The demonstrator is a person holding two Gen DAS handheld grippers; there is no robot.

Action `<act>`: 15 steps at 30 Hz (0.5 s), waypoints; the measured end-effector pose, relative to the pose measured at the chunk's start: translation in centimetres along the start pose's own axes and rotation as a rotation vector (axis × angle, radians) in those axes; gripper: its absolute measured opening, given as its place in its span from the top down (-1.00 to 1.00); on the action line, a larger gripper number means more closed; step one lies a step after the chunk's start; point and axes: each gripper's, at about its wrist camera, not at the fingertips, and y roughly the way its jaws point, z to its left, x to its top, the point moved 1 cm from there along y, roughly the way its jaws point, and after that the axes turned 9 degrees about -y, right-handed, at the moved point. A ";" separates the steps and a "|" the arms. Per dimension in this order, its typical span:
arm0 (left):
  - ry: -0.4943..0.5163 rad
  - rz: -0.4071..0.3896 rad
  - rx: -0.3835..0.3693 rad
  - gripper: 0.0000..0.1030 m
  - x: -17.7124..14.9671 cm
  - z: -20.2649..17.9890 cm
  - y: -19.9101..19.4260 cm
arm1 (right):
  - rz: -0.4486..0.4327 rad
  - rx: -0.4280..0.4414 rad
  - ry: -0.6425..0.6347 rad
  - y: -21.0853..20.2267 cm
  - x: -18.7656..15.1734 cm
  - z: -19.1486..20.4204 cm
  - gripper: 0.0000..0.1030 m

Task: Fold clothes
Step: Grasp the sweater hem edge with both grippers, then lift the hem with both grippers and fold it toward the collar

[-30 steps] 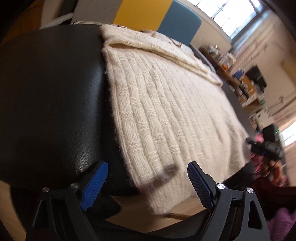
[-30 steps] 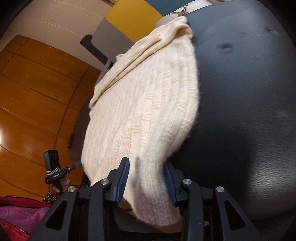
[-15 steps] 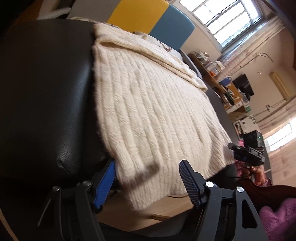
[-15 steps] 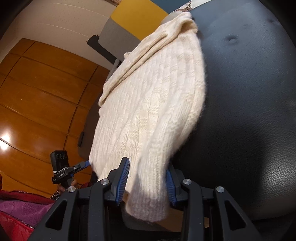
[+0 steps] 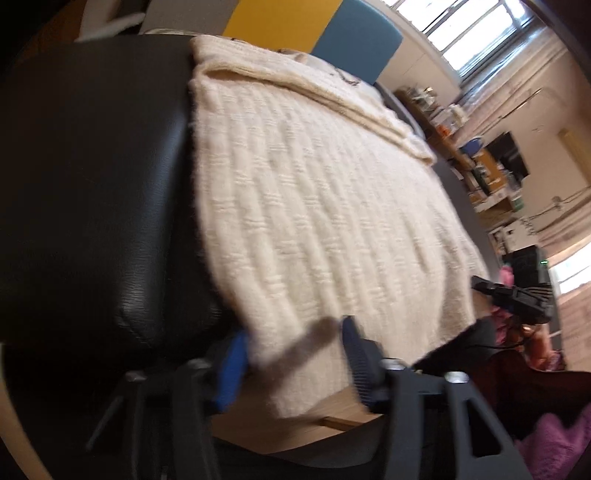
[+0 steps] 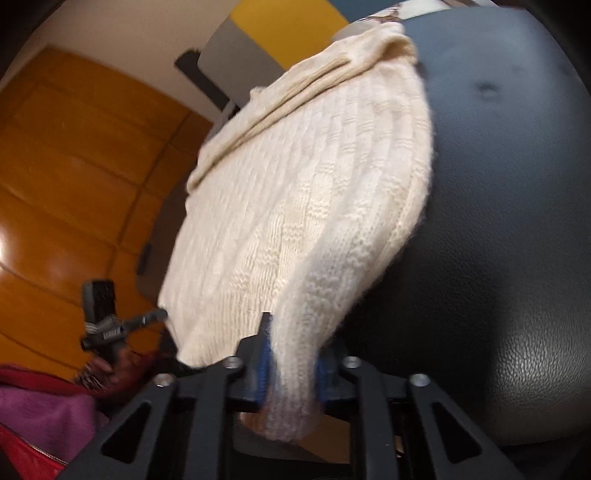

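Note:
A cream knitted sweater [image 5: 314, 206] lies flat on a black leather seat [image 5: 92, 203], its near hem hanging over the front edge. My left gripper [image 5: 293, 365] is at the hem's left corner. Its jaws are closing, the blue pads still apart with the cloth between them. In the right wrist view the same sweater [image 6: 314, 192] drapes over the seat [image 6: 498, 221]. My right gripper [image 6: 292, 369] is closing tight on the hem's right corner, its pads squeezing the knit. Each gripper shows small in the other's view: the right one [image 5: 517, 295], the left one [image 6: 107, 325].
Yellow [image 5: 255, 18] and blue [image 5: 358, 40] panels stand behind the seat. Cluttered shelves [image 5: 480, 158] line the right wall, wooden panelling [image 6: 74, 184] the left. A purple cloth [image 6: 37, 413] lies low at the side. Wooden floor [image 5: 295, 424] shows under the hem.
The left jaws have narrowed around the hem's left corner. The right jaws have tightened on the right corner, bunching the knit. Neither hand has shifted much.

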 end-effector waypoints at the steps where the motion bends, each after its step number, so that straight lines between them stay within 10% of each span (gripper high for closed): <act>1: -0.010 0.011 -0.038 0.84 0.2 0.2 -0.2 | 0.003 0.001 0.003 0.0 0.0 0.1 0.74; 15: -0.026 -0.107 -0.325 0.86 -0.4 -0.8 -7.7 | -0.151 0.199 0.079 -6.0 -2.6 0.2 0.76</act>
